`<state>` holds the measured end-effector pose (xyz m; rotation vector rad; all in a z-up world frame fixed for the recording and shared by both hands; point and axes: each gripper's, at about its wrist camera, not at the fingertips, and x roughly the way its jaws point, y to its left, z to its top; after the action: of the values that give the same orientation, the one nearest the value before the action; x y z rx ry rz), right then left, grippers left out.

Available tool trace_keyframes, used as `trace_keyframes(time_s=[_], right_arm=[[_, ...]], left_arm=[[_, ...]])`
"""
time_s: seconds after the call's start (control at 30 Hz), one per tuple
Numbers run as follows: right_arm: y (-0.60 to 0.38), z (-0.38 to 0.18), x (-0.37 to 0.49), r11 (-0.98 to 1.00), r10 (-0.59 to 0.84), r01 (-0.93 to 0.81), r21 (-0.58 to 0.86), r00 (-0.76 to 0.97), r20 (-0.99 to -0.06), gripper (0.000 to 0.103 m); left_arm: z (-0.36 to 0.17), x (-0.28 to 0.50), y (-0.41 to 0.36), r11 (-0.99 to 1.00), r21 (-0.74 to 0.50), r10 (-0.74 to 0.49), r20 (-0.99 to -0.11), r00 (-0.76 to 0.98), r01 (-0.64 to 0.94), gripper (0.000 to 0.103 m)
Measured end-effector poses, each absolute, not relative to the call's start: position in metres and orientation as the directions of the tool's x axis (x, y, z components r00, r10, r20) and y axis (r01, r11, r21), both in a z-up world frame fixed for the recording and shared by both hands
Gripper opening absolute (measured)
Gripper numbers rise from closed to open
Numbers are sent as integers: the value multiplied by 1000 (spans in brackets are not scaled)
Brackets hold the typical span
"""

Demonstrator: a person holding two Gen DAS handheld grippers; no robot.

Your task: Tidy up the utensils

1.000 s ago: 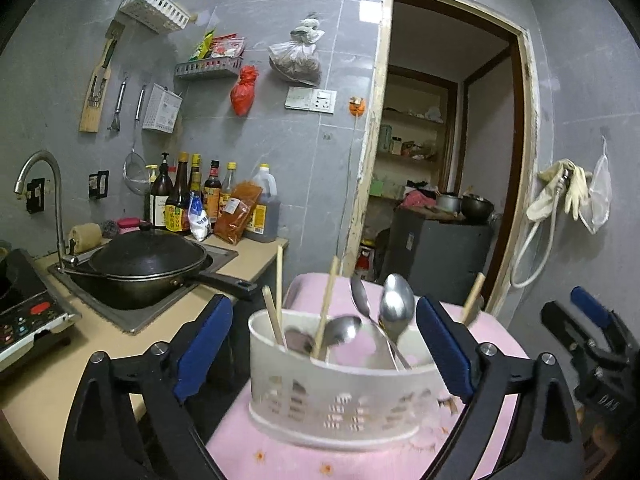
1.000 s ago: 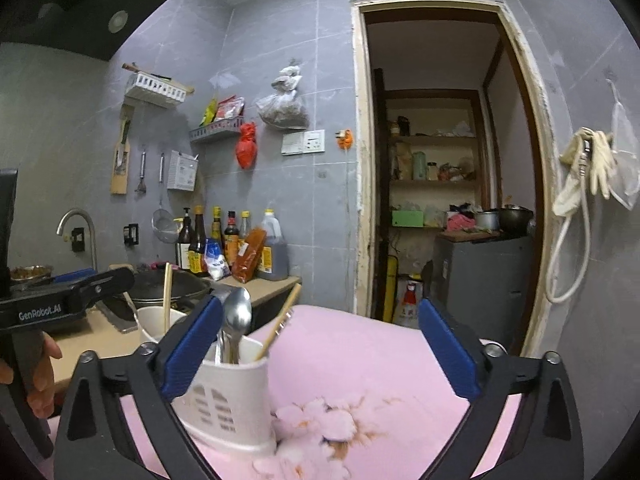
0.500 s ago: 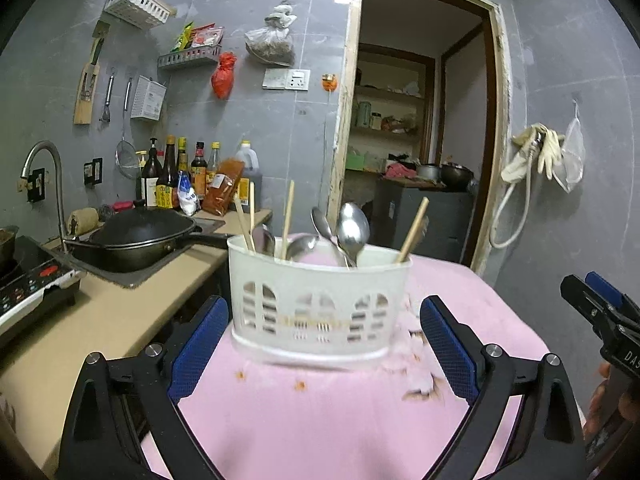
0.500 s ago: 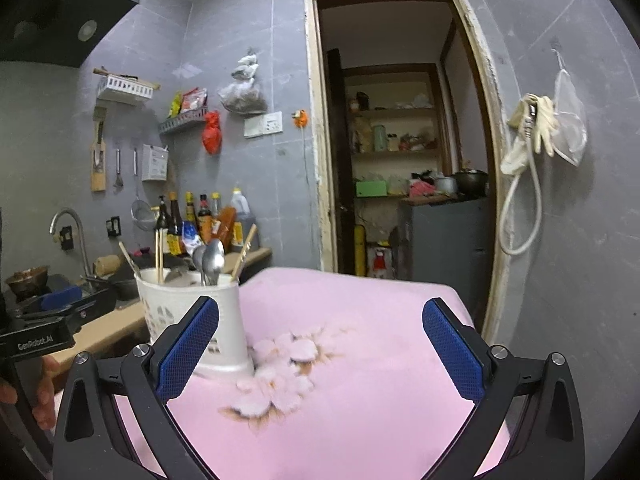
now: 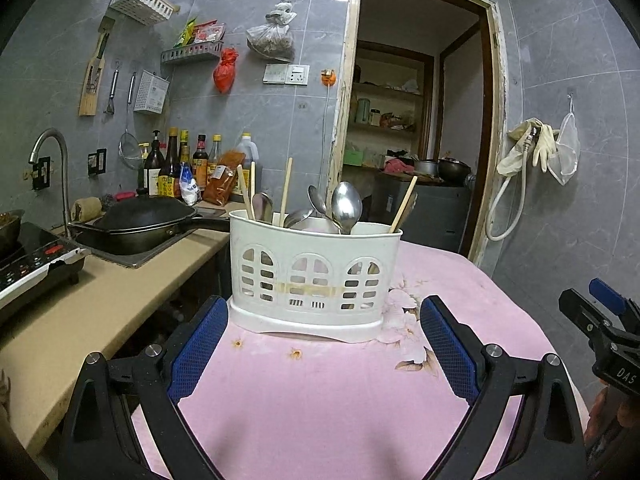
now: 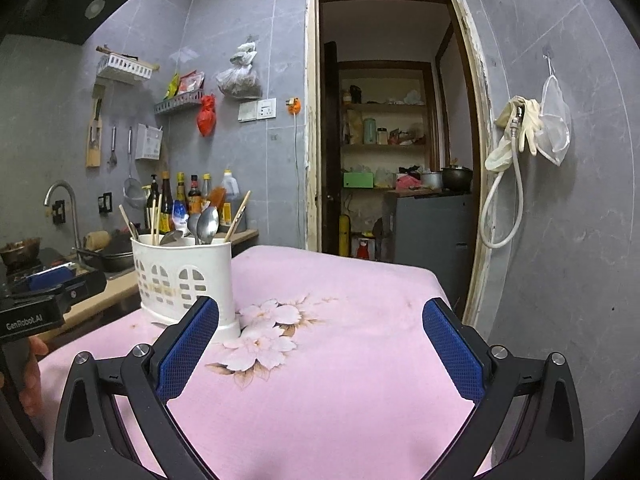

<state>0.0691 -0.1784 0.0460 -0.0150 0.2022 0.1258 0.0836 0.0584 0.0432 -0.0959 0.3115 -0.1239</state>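
— On the pink cloth [image 5: 320,400], where did the holder [image 5: 316,280] stand?

— Upright on the flowered cloth covering the worktop, toward its left edge, just beside the beige counter [image 5: 80,304]. From the left wrist view it sat straight ahead of the left tongs [image 5: 320,344], a little beyond the tips and not touched by them.

— What was in it?

— Metal spoons [image 5: 347,206] with bowls up, roughly in the middle, and wooden chopsticks [image 5: 285,192] leaning at both ends. One chopstick tilted out to the right. Which compartment each piece sat in I could not tell.

— And the left tongs?

— Spread wide, blue pads [image 5: 198,348] well apart, nothing between them.

— The right tongs [image 6: 320,352]?

— Also spread wide and empty, hovering above the cloth. In the right wrist view the holder [image 6: 184,280] lay ahead and to the left, its base partly hidden behind the left blue pad [image 6: 188,350]. Whether pad and holder touched, I could not tell.

— Could each tool see the other?

— Yes. The right tongs showed at the right edge of the left view, and the left one, with fingers [image 6: 32,364] on its handle, showed at the left edge of the right view.

— Anything on the counter?

— A black wok [image 5: 144,222] resting over the sink, a row of bottles [image 5: 176,168] against the wall behind it, and a cooktop [image 5: 32,264] nearer the camera.
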Motion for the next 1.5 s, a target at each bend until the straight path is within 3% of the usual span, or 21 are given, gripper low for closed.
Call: trace_keyframes(time_s=[1.5], right_arm=[[-179,48,70,992,122,-123,7,971,-205,103]], left_arm=[[44,84,63,987,-123,-139,-307,942,106,94]])
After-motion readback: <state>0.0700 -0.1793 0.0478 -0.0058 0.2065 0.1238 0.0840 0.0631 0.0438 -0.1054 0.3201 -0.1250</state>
